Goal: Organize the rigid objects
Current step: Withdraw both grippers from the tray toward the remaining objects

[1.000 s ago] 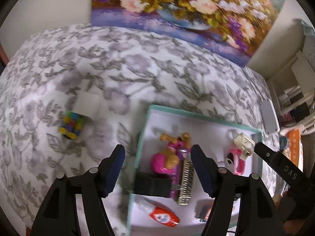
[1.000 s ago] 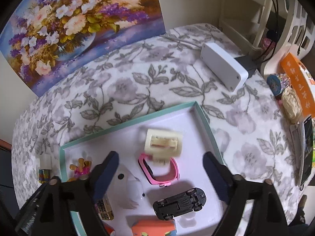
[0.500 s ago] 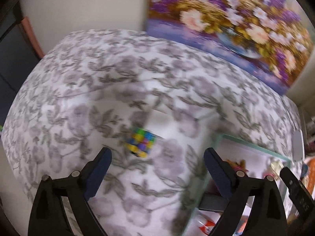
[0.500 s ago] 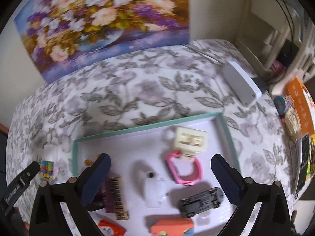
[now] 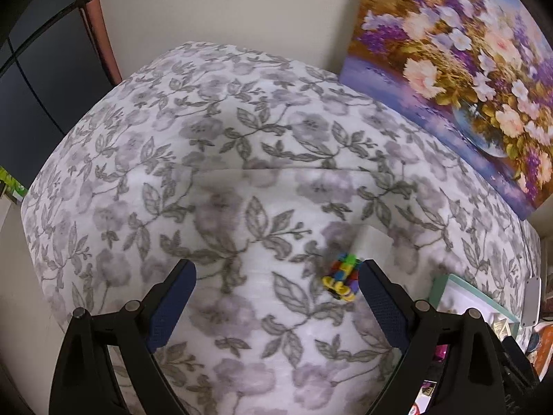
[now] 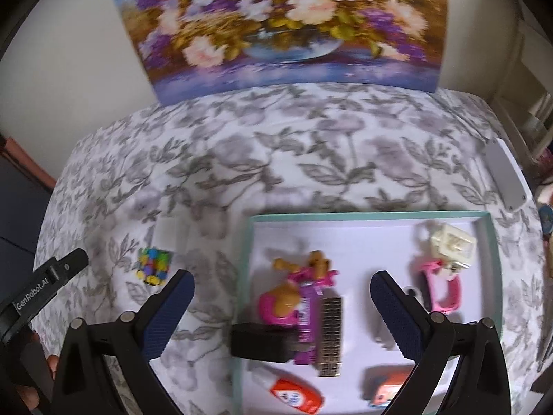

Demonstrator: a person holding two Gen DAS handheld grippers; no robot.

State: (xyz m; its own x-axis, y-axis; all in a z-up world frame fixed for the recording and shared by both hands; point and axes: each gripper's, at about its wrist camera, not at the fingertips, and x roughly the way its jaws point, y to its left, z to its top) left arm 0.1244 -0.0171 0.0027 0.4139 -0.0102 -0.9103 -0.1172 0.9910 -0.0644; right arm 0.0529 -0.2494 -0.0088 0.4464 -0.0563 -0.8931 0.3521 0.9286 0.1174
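Note:
A small multicoloured cube (image 5: 342, 278) lies on the flowered cloth, just inside the right finger of my left gripper (image 5: 274, 266), which is open and holds nothing. In the right wrist view the cube (image 6: 153, 264) sits left of the teal-rimmed white tray (image 6: 366, 213). My right gripper (image 6: 281, 276) hangs open over the tray's left part, above a pink toy scooter (image 6: 276, 306), a toy keyboard (image 6: 330, 335) and a black block (image 6: 259, 342). The tray also holds a pink watch (image 6: 444, 290), a cream plug (image 6: 452, 242), a glue bottle (image 6: 293, 394) and an orange item (image 6: 387, 387).
A flower painting (image 6: 287, 24) leans on the wall behind the table. A white box (image 6: 504, 176) lies at the far right edge. A white card (image 6: 169, 230) lies beside the cube. The left gripper's body (image 6: 45, 290) shows at the lower left.
My left gripper swung left from the tray to the cloth by the cube, and its jaws widened. The right gripper shifted left across the tray, from the watch and car toward the pink scooter.

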